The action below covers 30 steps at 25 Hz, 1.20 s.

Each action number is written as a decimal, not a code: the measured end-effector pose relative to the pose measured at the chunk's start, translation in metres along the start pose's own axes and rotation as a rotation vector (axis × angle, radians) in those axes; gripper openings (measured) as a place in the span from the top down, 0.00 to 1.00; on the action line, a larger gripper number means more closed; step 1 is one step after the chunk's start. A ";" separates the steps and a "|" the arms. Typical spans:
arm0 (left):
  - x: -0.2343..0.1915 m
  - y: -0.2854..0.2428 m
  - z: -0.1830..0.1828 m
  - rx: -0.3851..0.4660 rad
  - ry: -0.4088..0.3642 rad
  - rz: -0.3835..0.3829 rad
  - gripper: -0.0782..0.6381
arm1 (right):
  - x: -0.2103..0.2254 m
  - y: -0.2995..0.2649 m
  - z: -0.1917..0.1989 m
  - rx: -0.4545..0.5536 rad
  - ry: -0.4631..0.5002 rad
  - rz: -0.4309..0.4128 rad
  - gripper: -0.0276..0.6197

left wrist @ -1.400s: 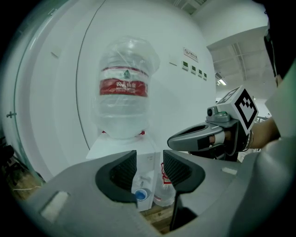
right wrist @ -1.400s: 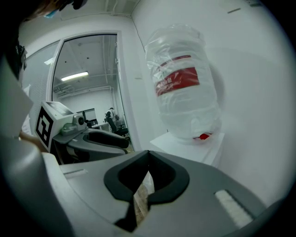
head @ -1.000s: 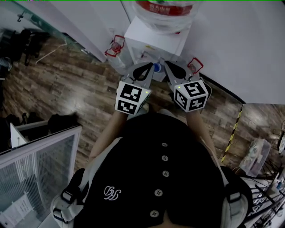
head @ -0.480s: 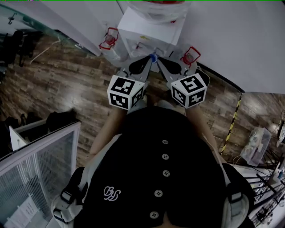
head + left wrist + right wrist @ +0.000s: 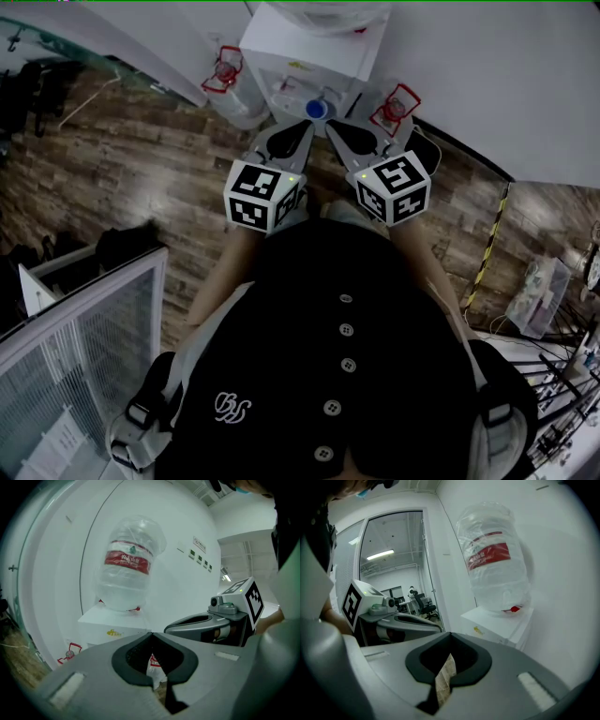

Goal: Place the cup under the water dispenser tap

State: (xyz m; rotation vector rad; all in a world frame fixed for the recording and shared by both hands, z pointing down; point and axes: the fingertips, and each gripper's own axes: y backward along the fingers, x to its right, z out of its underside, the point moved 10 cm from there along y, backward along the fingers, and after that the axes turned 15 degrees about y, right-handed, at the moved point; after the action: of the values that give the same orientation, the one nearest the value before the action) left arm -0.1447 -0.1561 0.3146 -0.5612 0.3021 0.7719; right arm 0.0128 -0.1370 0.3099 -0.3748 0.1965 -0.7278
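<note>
Showing L gripper (image 5: 151,635) & R gripper (image 5: 450,635) jaws shut, empty

An office: water dispenser (image 5: 302,45), glass partition (image 5: 86,354), desk chairs (image 5: 424,604) beyond

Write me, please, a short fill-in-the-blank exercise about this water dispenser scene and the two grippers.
1. The large clear plastic water bottle atop the white box-shaped dispenser bears a ____ label.
2. The jaws of the left gripper and of the right gripper are both ____, with nothing held.
3. The brown floor is laid in ____ planks.
Missing words: red; shut; wooden.
</note>
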 end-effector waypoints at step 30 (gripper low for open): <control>0.002 0.001 0.019 -0.062 0.054 0.014 0.90 | -0.009 0.003 0.012 -0.036 -0.002 -0.018 0.96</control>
State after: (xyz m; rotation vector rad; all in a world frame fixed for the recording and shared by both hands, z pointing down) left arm -0.1434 -0.1436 0.3285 -0.6401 0.3334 0.7823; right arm 0.0117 -0.1256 0.3198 -0.4119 0.2047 -0.7427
